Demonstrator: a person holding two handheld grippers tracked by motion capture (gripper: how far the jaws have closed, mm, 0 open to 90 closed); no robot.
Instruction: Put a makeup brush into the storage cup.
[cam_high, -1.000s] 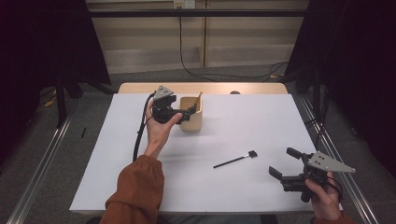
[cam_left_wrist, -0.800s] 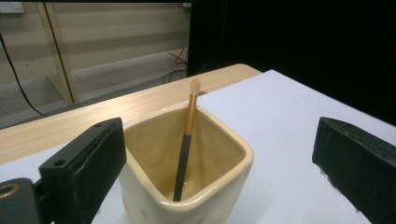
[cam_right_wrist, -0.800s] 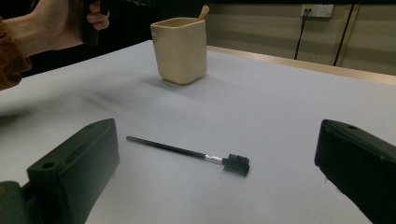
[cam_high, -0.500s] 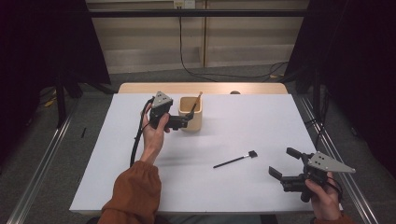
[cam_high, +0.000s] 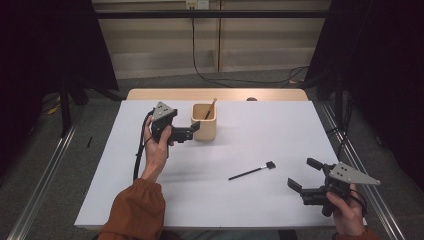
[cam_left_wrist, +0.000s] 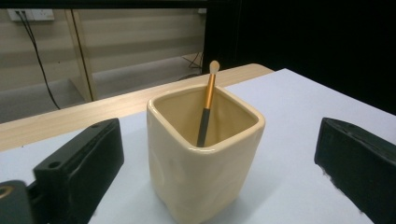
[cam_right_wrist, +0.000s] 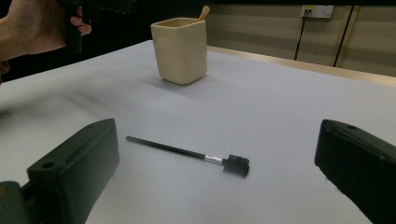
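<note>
The left gripper (cam_high: 190, 133), jaws spread, straddles the cup (cam_left_wrist: 204, 149) to steady it. The right gripper (cam_high: 305, 175), also spread, faces the black brush (cam_right_wrist: 187, 152) lying ahead, ready to grasp it.

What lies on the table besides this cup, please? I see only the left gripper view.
Observer: A thin black brush lies flat on the white table, nearer the person than the cup.
Operator: Where is the right claw?
Observer: The right claw hovers just right of the brush's bristle end, jaws open, holding nothing.
Operator: Is the brush in line with it?
Observer: In the right gripper view, the brush lies crosswise ahead of the open jaws, untouched.
</note>
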